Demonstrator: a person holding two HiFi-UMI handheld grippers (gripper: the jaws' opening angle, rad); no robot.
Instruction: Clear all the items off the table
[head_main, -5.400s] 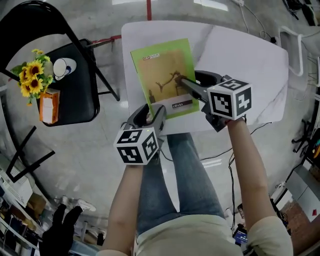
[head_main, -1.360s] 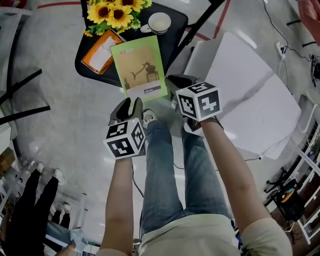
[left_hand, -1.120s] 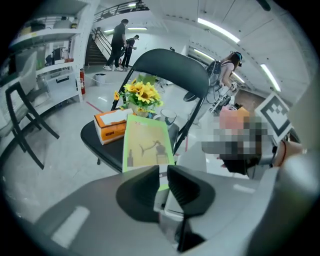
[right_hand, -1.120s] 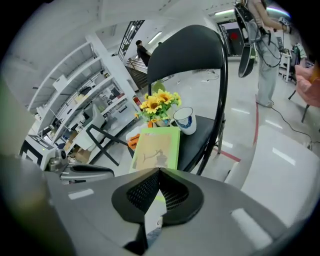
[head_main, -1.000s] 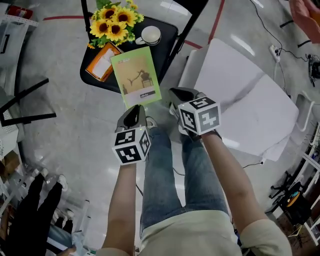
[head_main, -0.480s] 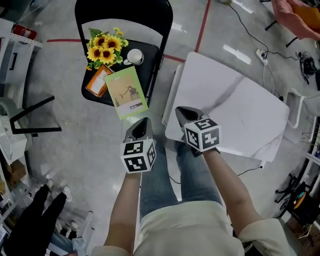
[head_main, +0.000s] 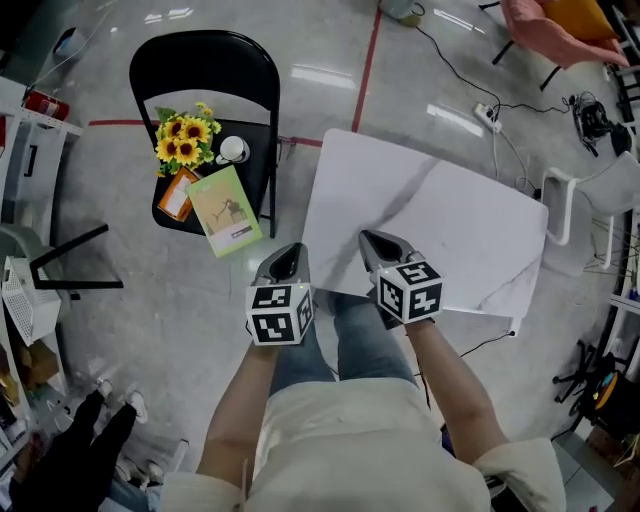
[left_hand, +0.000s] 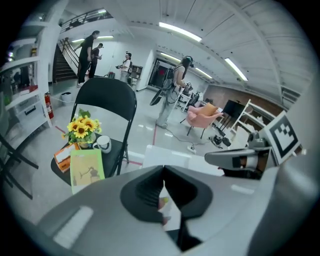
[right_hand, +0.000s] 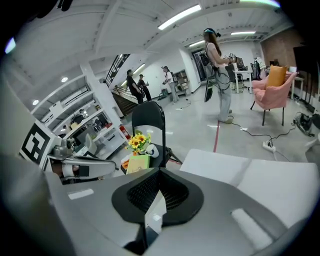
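Left tongs (head_main: 289, 255): pressing together on nothing, hanging over the floor (head_main: 150, 300) just off the near left corner of the surface (head_main: 460, 230).
Right tongs (head_main: 375, 243): also pressing together and gripping nothing, hanging over the near edge of the surface.
Surface: showing its white, grey-veined top, standing just right of the black folding chair (head_main: 200, 70).
Green booklet (head_main: 226, 210): lying on the chair seat, its near end overhanging the seat's front edge.
Orange box (head_main: 176, 195): lying on the seat against the booklet's left side.
Sunflowers (head_main: 182, 140): standing behind the box, toward the chair back.
White cup (head_main: 233, 149): sitting just right of the sunflowers.
Legs (head_main: 345, 330): showing in jeans between the two tongs.
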